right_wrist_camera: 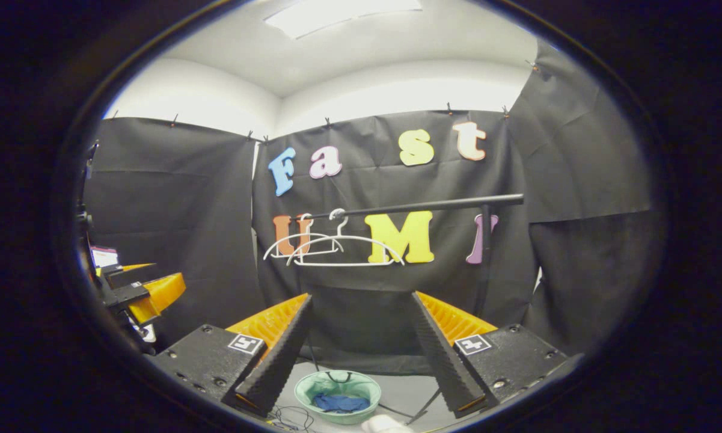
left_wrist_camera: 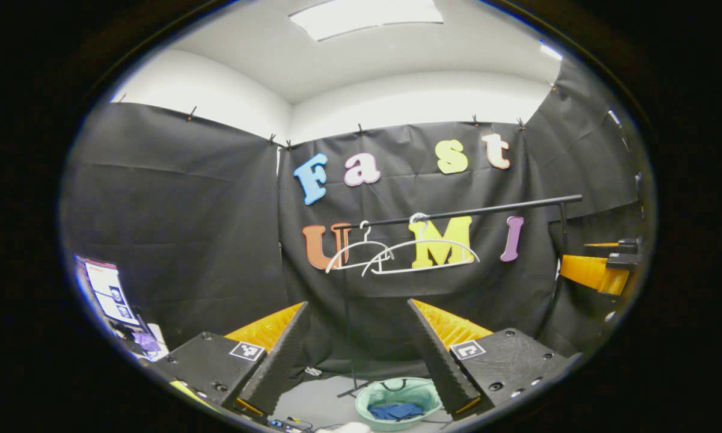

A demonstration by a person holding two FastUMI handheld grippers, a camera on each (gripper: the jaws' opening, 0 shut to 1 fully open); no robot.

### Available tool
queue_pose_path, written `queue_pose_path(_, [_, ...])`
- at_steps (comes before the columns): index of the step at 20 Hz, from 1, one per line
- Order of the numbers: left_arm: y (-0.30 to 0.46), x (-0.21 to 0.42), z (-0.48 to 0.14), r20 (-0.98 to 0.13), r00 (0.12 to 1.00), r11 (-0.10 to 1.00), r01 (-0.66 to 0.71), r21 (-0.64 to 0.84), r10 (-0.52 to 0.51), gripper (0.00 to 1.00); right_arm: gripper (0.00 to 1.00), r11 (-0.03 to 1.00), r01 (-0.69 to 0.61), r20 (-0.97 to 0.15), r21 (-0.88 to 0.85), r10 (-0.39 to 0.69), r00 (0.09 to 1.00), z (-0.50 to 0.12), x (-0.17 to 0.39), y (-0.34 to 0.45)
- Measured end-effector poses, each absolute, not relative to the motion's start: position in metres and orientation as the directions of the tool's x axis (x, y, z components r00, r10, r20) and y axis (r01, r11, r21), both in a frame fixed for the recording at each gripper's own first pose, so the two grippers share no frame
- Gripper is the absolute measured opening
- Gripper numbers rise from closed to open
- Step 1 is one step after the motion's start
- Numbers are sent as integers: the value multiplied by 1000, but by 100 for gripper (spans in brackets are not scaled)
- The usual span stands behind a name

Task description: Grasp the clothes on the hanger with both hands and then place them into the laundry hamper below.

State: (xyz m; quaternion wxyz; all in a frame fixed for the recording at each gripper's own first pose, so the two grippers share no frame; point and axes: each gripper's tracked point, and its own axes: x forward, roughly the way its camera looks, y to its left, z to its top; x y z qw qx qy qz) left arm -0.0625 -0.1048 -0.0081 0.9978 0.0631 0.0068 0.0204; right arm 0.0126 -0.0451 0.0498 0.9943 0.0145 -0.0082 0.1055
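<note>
Plainly, in the left gripper view: left gripper spread wide, nothing between the fingers. Straight ahead and above the fingertips, a dark rail running left to right, with two white hangers on it, both bare. Low down, ahead and slightly right of the fingers, a pale green hamper on the floor. Blue clothes lying inside it, crumpled at the bottom. Off to the far right, level with the hangers, the right gripper, well apart.

Then the right gripper view: right gripper likewise released, holding nothing. Rail ahead and above, hangers slightly left of centre, empty. Hamper below and slightly left of the fingers, clothes in it. Left gripper far to the left, about level.

Judging by this, probably nothing left to grasp: clothes already down in the hamper, below both tools and roughly equally near each. Long axis of the heap hard to tell, perhaps crosswise.

No readable brand or wording on anything; just small square coded tags on the gripper bodies, too small to make out.
</note>
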Motion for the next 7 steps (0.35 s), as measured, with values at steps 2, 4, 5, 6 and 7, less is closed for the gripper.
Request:
queue_pose_path(2, [-104, -87, -1, -6, 999, 990, -47, 134, 49, 99, 100, 973, -224, 18, 46, 223, 975, 50, -11, -47])
queue_pose_path(4, [-103, -100, 6, 0, 999, 991, -40, 131, 40, 99, 100, 977, -209, 21, 50, 208, 978, 54, -12, -51])
queue_pose_path(5, [-102, -104, 9, 6, 999, 991, -33, 133, 33, 99, 100, 979, -198, 22, 53, 198, 980, 54, -15, -51])
queue_pose_path(6, [-100, -107, 11, 4, 1000, 991, -24, 131, 24, 99, 100, 979, -196, 27, 60, 195, 981, 54, -26, -51])
queue_pose_path(7, [-98, -109, 13, 9, 1000, 992, -13, 124, 12, 99, 100, 979, -192, 36, 63, 190, 981, 56, -33, -49])
